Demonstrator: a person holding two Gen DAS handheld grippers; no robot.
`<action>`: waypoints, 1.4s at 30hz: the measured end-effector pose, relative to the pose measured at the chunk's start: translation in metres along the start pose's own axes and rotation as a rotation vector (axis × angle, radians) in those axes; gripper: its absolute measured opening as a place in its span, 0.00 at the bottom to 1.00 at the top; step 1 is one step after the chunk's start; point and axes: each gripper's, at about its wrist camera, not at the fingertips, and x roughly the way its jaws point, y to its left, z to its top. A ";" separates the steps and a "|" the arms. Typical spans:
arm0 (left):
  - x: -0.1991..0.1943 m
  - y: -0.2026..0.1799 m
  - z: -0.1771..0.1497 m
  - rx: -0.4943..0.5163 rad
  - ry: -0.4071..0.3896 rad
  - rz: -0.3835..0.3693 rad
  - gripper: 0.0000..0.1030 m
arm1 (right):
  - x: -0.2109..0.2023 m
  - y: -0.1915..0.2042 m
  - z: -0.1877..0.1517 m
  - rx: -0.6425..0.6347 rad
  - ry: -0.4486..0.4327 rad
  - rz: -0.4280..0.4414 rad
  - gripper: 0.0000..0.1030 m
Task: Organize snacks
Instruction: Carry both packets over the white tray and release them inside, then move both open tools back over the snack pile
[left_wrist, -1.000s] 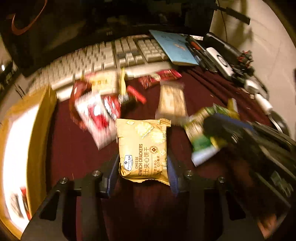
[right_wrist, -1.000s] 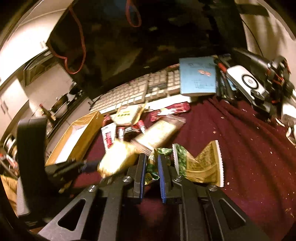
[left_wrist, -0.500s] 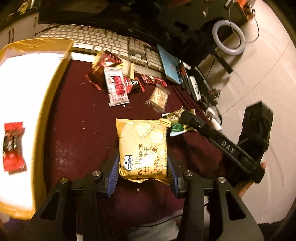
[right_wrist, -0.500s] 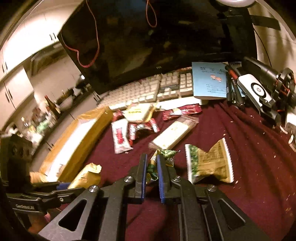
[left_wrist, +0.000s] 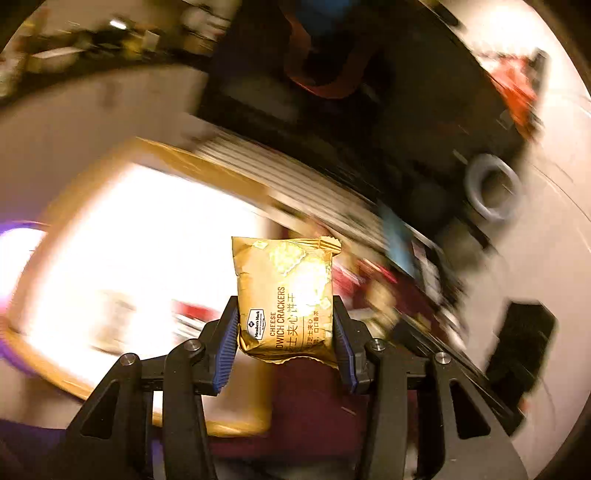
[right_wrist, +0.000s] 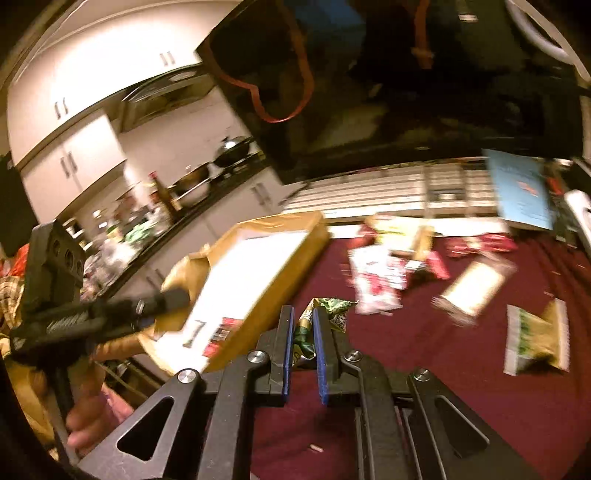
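Left gripper: the left gripper (left_wrist: 286, 328) has its two blue-padded fingers (left_wrist: 226, 343) pressed on the sides of one shiny yellow packet of cheese sandwich crackers (left_wrist: 284, 295). The packet stands up between the fingers, so it looks held tight and ready to carry.

Why it is held there: past the fingertips and to their left sits the brown cardboard box with a white inside (left_wrist: 147, 240). I think the packet is on its way into that box — the view is blurry, like a fast swing.

Right gripper: the right gripper (right_wrist: 303, 347) has its fingers close together, pinching one small crinkly green and gold wrapped snack (right_wrist: 327, 312). The snack sticks out just past the fingertips, above the dark red cloth (right_wrist: 424, 387).

Box from this side: the same box (right_wrist: 258, 280) lies to the left of the right fingers, its open top facing up so snacks can drop in. At least one small red thing lies inside — I cannot tell what.

Snacks left on the cloth: ahead and to the right of the right fingers I count one green and tan folded packet (right_wrist: 535, 339), one pale clear-wrapped cracker pack (right_wrist: 472, 291), one white and red packet (right_wrist: 376, 280). More red ones lie behind, too blurry to count.

Count of grippers: two, each holding one snack.
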 end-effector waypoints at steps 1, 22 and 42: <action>-0.003 0.014 0.007 -0.022 -0.022 0.048 0.43 | 0.012 0.007 0.004 -0.006 0.017 0.013 0.10; 0.065 0.119 0.031 -0.189 0.179 0.324 0.50 | 0.158 0.067 0.019 -0.089 0.223 -0.002 0.26; 0.023 -0.070 -0.030 0.158 0.054 0.138 0.67 | -0.001 -0.080 -0.043 0.180 0.206 -0.309 0.66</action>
